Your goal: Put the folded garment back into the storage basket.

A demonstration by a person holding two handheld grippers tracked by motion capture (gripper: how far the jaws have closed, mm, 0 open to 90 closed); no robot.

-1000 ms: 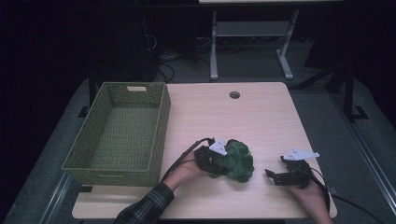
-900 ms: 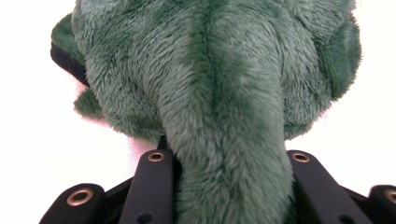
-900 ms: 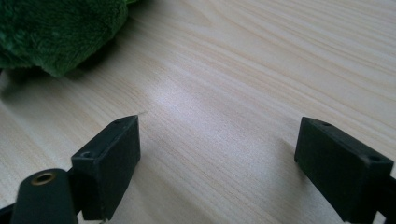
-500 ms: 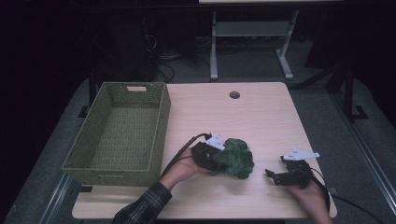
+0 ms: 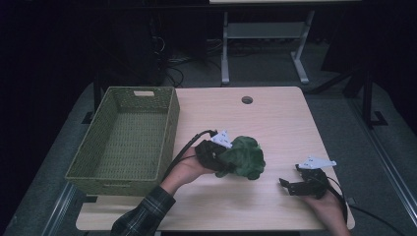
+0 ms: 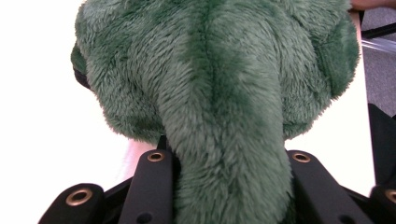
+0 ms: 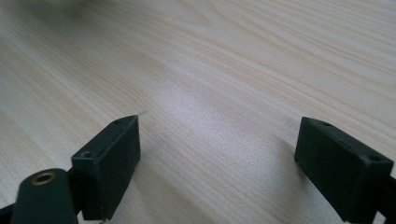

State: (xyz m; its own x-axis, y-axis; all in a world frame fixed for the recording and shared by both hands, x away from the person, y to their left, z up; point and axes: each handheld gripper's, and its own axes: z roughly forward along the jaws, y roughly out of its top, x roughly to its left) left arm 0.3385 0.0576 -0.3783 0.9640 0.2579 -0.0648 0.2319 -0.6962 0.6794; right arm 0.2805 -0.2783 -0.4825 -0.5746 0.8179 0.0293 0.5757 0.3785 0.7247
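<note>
A green plush toy (image 5: pixel 247 157) hangs a little above the middle of the wooden table (image 5: pixel 275 118), held from its left side by my left gripper (image 5: pixel 222 158). In the left gripper view the toy's furry limb (image 6: pixel 224 154) is clamped between the two black jaws and its body (image 6: pixel 210 60) spreads out above them. My right gripper (image 5: pixel 290 187) rests low near the table's front right, away from the toy. Its jaws stand wide apart over bare wood (image 7: pixel 219 135) with nothing between them.
A green woven basket (image 5: pixel 123 172) stands along the table's left edge, with nothing in it. A round cable hole (image 5: pixel 247 100) sits near the far edge. A desk frame (image 5: pixel 260 44) stands on the floor behind the table.
My left gripper has lifted the plush toy up off the table and carried it slightly away from the front edge. The right gripper has stayed where it was.
</note>
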